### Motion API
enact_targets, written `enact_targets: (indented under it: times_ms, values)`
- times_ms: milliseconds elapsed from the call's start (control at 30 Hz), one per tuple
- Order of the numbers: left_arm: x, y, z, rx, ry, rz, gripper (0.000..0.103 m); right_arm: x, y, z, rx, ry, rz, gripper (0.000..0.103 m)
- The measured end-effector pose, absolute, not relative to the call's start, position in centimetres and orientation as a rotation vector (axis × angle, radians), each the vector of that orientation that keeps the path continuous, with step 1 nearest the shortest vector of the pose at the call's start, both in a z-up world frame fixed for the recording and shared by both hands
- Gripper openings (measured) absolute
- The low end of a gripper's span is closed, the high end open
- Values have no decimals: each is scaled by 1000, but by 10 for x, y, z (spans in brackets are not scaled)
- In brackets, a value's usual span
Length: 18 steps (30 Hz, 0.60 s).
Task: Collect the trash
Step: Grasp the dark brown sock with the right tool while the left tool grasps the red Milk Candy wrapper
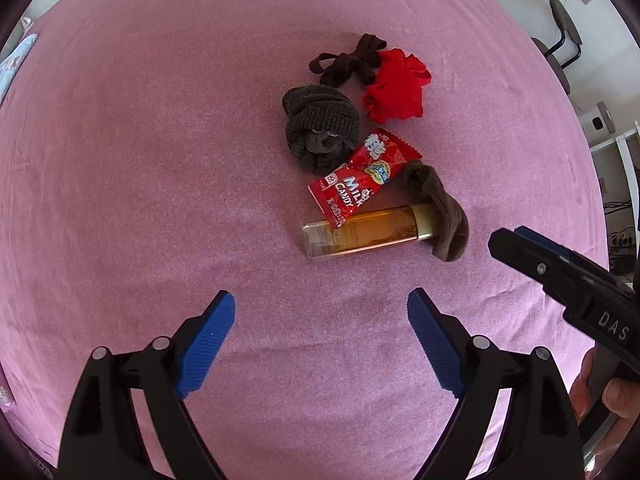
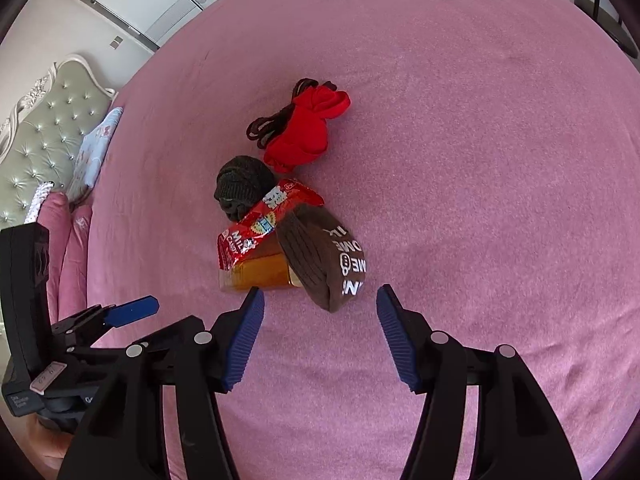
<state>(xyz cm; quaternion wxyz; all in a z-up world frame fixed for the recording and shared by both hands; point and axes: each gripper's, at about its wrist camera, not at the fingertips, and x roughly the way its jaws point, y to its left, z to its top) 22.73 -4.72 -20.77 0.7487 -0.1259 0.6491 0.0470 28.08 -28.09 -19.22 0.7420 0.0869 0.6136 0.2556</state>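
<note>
A red milk candy wrapper [image 1: 360, 180] [image 2: 260, 224] lies partly over an amber bottle [image 1: 360, 234] [image 2: 260, 276] lying on its side on the pink bedspread [image 1: 160, 160]. A brown sock [image 1: 444, 216] [image 2: 324, 260] drapes over the bottle's cap end. My left gripper [image 1: 320, 300] hovers open just short of the bottle, nothing between its blue pads. My right gripper [image 2: 320, 294] is open too, its tips close to the brown sock and the bottle but apart from both. Each gripper shows in the other's view: the right [image 1: 505, 242], the left [image 2: 136, 309].
Beyond the wrapper lie a rolled grey sock [image 1: 320, 128] [image 2: 244, 188], a red sock [image 1: 396, 88] [image 2: 308, 132] and a dark brown sock [image 1: 348, 62] [image 2: 276, 120]. A tufted headboard [image 2: 48, 128] and pillows [image 2: 96, 148] stand at the left. A chair [image 1: 560, 36] stands past the bed's edge.
</note>
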Motion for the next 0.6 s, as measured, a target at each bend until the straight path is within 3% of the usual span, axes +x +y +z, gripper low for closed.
enact_targets:
  times_ms: [233,267,300,433,600]
  values:
    - [241,-31,-228,-258,1442,102,87,300,-253,-226,190,1416,539,57]
    - [244,-31,-230,-262,1443,96,87,300,-252,-230,191,1417,529,54]
    - [247,-31,-231,-263,1444,89,87,300,-253,-233,195,1416,519,41]
    - [262,-35,-235,-256,1443,64,87,301,-271,-233,281,1393,498,14]
    - [286,-43,-240,-247,1439,39,87,304,-299,-227,357,1367,479,13]
